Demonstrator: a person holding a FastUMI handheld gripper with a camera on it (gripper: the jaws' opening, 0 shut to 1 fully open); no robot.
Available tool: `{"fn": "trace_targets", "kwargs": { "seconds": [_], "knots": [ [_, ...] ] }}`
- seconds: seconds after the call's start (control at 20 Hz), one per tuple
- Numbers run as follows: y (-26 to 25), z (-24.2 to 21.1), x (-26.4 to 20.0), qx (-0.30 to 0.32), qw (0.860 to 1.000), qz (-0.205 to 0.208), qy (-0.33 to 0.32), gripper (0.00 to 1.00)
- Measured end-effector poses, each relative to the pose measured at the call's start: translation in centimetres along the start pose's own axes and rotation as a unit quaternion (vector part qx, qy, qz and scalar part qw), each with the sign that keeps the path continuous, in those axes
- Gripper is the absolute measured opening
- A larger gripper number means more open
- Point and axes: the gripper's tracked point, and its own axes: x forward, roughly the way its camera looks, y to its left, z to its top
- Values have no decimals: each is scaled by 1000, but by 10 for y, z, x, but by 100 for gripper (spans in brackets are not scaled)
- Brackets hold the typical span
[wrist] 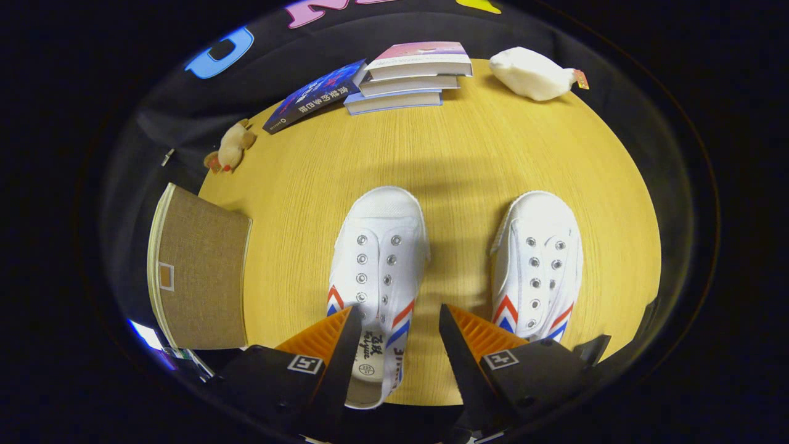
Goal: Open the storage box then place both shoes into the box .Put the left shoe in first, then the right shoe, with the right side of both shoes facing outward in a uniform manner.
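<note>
Two white canvas shoes with red and blue stripes lie on the yellow wooden table [468,154], toes pointing away from me. The left shoe [379,253] lies just ahead of my gripper [400,320], its heel end between the fingers and partly hidden by the left finger [336,345]. The right shoe [536,265] rests beyond the right finger [474,345], its heel hidden behind it. The fingers stand apart and neither presses on the shoe, so the gripper is open. A brown fabric storage box [197,271] stands to the left of the shoes, at the table's left edge, with its lid shut.
A stack of books [413,77] and a dark blue book [314,95] lie at the far edge. A white plush toy [533,74] sits at the far right, a small tan plush toy [231,148] at the far left. Bare tabletop lies beyond the shoes.
</note>
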Motion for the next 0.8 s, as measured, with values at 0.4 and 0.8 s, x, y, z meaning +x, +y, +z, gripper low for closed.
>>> {"fn": "trace_targets", "kwargs": {
  "seconds": [0.4,0.8],
  "knots": [
    [-1,-5,6,65,998,-8,11,12],
    [22,12,-44,129,991,5,-28,8]
  ]
}}
